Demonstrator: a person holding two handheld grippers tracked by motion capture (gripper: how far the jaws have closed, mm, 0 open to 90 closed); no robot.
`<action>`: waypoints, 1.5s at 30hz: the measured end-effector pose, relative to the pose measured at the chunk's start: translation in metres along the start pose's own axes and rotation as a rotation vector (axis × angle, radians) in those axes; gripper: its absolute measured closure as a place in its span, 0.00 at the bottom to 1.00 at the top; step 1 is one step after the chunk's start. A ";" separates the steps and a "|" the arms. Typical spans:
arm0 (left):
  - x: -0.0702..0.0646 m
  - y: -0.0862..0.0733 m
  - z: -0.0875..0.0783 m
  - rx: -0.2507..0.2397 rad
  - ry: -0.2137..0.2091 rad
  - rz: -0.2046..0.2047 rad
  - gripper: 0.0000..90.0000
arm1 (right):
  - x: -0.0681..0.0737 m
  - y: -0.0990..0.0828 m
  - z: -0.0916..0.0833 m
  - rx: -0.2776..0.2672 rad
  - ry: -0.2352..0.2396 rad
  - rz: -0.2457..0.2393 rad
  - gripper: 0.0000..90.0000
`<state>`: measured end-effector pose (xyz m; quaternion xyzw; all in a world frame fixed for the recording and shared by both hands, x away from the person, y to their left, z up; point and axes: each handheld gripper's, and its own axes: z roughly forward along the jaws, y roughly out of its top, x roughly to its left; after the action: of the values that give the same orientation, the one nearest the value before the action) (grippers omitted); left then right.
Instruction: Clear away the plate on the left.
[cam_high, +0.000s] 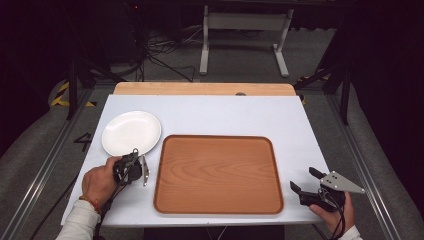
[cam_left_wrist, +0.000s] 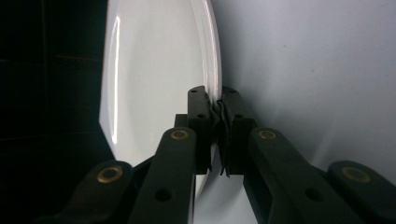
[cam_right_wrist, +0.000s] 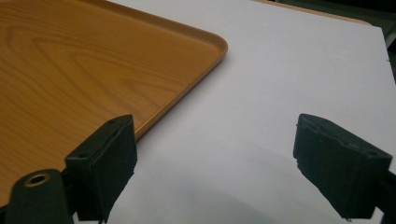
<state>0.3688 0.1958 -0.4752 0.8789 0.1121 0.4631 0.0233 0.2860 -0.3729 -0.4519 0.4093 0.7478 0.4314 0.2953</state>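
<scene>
Plate (cam_high: 131, 132) sat on bench (cam_high: 225, 112), just left of tray (cam_high: 218, 173). Left fingers (cam_left_wrist: 198, 109) clamped plate's near rim; shallow edge grip risked slip or tilt on lift. Right gripper (cam_high: 305, 181) gaped wide, empty, right of tray.

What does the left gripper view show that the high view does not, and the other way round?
Left gripper view alone: close up, the left gripper has its fingers clamped on the rim of the white plate, one on each face of the rim.

High view alone: the empty wooden tray right of the plate, the right gripper open near the table's right edge, and both hands.

Both: the plate, the left gripper at its near rim, and the white table.
</scene>
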 end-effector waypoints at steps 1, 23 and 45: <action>0.000 0.001 -0.001 -0.006 0.026 0.009 0.96 | 0.000 0.000 0.000 0.003 0.000 -0.001 0.16; 0.004 0.003 -0.015 -0.058 0.041 -0.041 0.97 | -0.001 0.000 0.000 0.001 -0.001 0.002 0.16; 0.009 0.018 -0.038 -0.122 0.089 -0.050 0.97 | -0.002 0.000 -0.001 -0.002 -0.009 0.005 0.16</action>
<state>0.3460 0.1784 -0.4437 0.8512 0.1066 0.5071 0.0831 0.2862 -0.3745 -0.4515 0.4129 0.7450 0.4311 0.2978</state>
